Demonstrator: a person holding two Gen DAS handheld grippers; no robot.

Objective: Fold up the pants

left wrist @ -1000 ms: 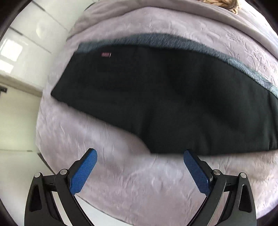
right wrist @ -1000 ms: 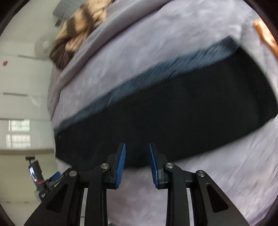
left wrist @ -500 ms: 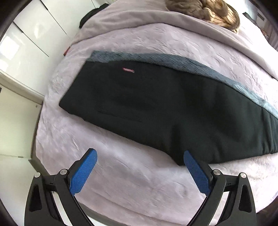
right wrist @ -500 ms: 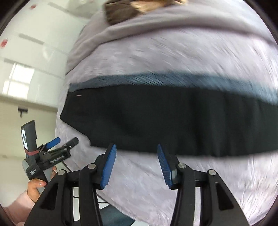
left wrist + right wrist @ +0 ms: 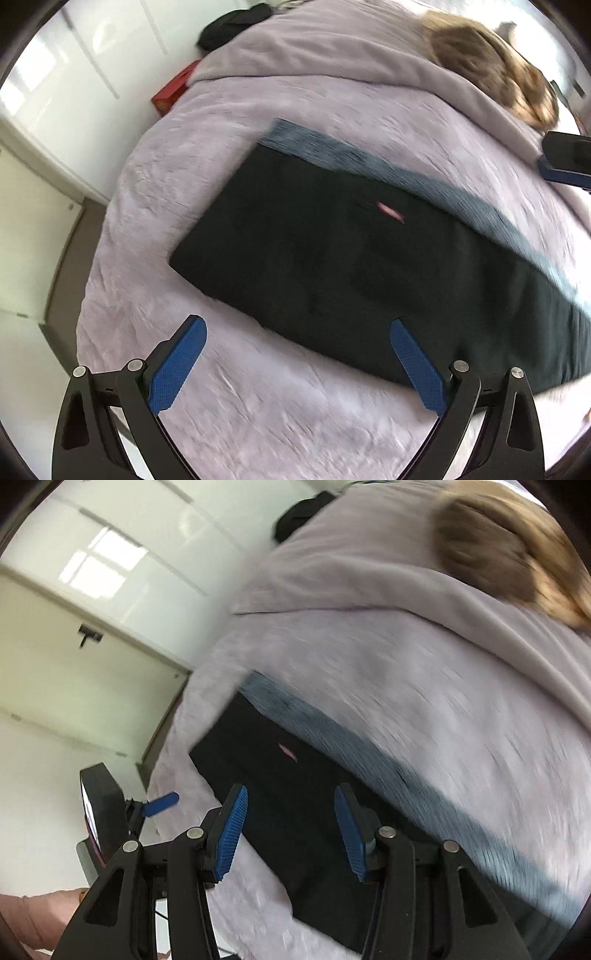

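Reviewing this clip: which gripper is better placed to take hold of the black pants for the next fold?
Probably the right gripper: its open fingers frame the pants near their end edge. The left gripper, open wider, sits mostly over the lilac bedspread beside the long edge.
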